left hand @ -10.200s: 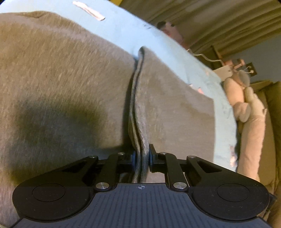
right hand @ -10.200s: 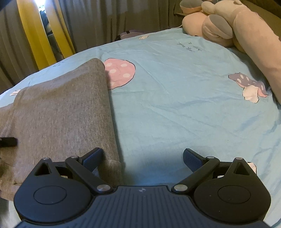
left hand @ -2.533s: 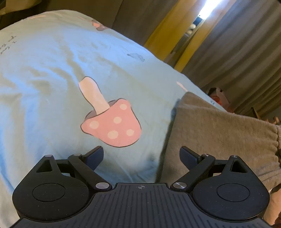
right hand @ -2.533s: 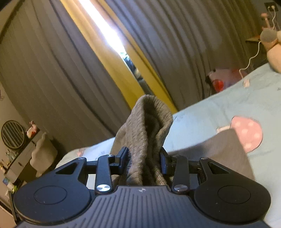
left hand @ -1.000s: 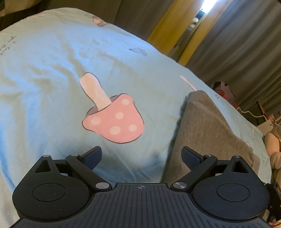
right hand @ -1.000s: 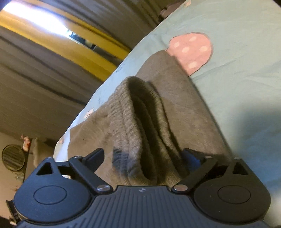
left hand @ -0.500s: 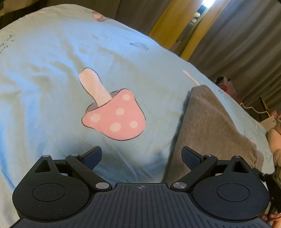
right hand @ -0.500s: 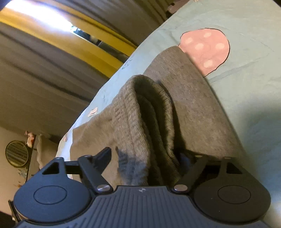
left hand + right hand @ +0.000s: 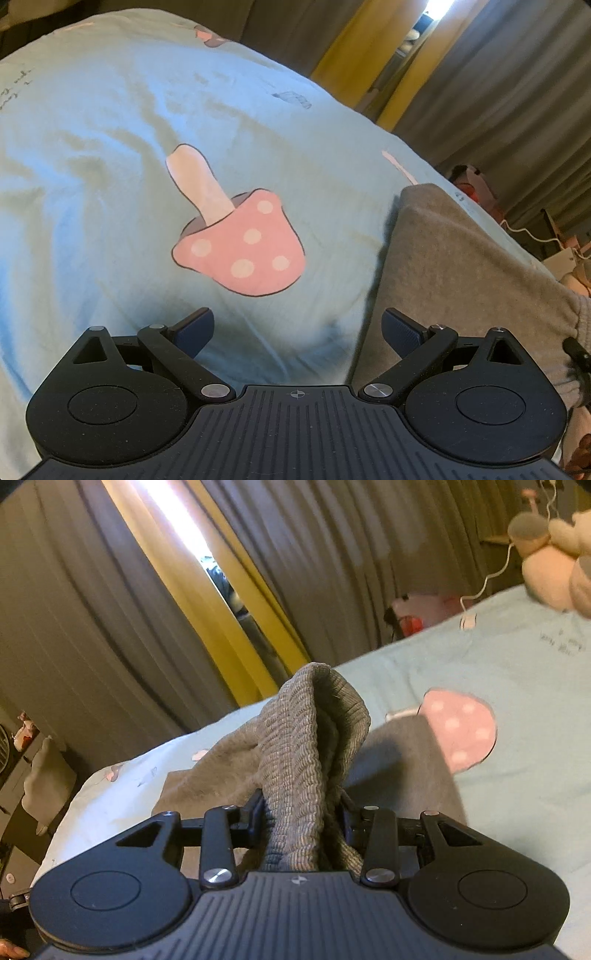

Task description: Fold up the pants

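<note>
Right claw: pressed together on a bunched ribbed band of the grey knit pants, where a second ago spread wide around that same bunch, and half a second ago only partly narrowed. Fabric pinched between both pads, rising above the fingertips in a rounded hump. View now tilted up toward the grey and yellow curtains, much as 2.5 s ago, instead of down along the cloth. Beyond the hump, the rest of the pants lying flat on the light blue bed sheet with mushroom prints, edge touching a pink spotted mushroom print. Farther off at the upper right, a blurred pale pink plush toy.

Left claw: spread wide, pinching nothing, just as in the frames 2.5, 1.0 and 0.5 s ago; 10.2 s ago closed on a fold of the pants instead. Left pad over bare sheet, right pad over the near edge of the folded pants. Pants lying flat on the bed at the right of this view, folded corner pointing away toward the curtains. Pink mushroom print on the sheet just left of the pants, slightly nearer the middle of the view than half a second ago.
</note>
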